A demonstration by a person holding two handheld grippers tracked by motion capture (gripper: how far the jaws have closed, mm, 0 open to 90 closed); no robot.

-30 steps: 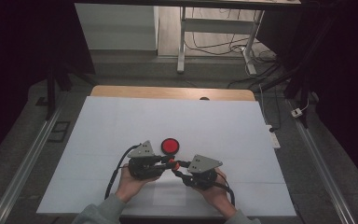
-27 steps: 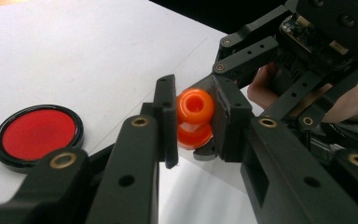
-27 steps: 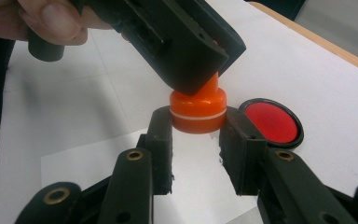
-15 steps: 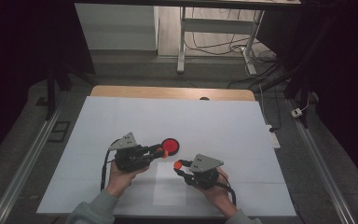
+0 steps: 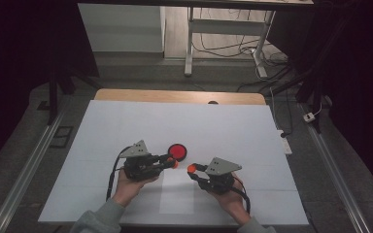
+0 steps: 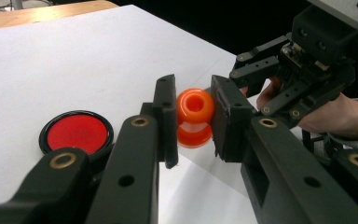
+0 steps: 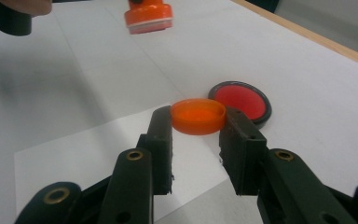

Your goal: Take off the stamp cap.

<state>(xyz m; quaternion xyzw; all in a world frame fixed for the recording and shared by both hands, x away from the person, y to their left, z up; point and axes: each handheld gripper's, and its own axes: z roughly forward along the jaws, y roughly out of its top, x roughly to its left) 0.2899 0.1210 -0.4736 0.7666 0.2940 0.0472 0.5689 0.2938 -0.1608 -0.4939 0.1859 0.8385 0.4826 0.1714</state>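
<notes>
**Colours recorded at the table**

Stamp body (image 6: 194,116): glossy orange, paler band at its base. Cap (image 7: 198,116): translucent orange. Ink pad (image 7: 243,102): red disc, ringed in black. Table sheet (image 5: 126,126): plain white. Both grippers' jaws: matt black, brass-coloured rivets. Far table edge: light wood.

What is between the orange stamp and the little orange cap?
Nothing but bare white table. In the high view, the stamp in the left gripper and the cap in the right gripper sit apart.

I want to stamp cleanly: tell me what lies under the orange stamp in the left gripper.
The orange stamp hangs in the left gripper above white paper. Its underside looks pale in the right gripper view; any ink there is too small to tell.
</notes>
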